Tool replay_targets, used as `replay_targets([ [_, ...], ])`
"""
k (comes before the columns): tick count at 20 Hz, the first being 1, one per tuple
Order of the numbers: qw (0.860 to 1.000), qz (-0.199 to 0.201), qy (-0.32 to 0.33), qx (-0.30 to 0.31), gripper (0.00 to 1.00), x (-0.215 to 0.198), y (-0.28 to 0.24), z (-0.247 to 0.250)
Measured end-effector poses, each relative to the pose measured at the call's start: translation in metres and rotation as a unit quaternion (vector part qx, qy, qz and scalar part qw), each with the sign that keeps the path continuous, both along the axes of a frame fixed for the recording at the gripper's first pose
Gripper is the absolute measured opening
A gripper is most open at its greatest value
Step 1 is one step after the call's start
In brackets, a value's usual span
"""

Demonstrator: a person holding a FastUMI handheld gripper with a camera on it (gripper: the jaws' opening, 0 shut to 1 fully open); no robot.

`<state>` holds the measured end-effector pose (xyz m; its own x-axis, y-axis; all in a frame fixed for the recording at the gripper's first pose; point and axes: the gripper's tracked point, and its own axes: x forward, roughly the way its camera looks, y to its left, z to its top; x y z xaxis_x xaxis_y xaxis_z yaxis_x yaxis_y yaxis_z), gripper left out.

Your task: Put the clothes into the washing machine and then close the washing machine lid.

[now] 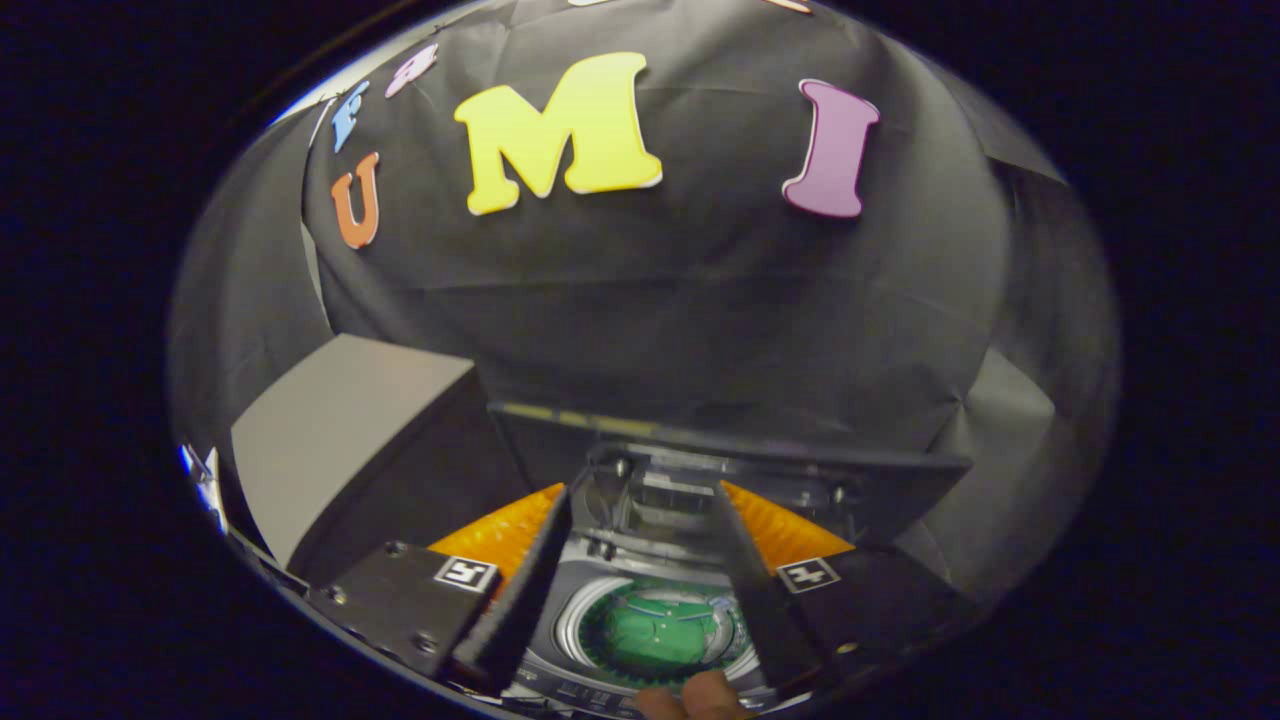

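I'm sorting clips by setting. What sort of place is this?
Probably a staged recording booth, not a home: black cloth wall, a small top-loading washing machine with lid raised, green cloth inside, below the open fingers.

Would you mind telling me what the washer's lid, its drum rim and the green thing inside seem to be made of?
Lid: dark, probably moulded plastic, raised open; matte with screws showing. Drum rim: pale grey, smooth with a soft sheen, plastic or metal, hard to say. Green thing: likely cloth, dull and uneven. The gripper hangs open above the drum.

washing machine | lid up | green clothes in drum
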<state>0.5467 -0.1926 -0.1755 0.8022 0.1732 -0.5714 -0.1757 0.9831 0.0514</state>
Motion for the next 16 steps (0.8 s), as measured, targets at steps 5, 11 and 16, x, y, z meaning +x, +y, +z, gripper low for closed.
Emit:
replay_targets([
  [5,0.999,-0.004,-0.038,-0.023,1.00,0.049,-0.007,0.023],
  [11,0.998,-0.055,-0.001,-0.012,1.00,0.083,-0.028,-0.007],
  [16,0.997,-0.069,0.006,0.034,1.00,0.080,-0.028,-0.021],
])
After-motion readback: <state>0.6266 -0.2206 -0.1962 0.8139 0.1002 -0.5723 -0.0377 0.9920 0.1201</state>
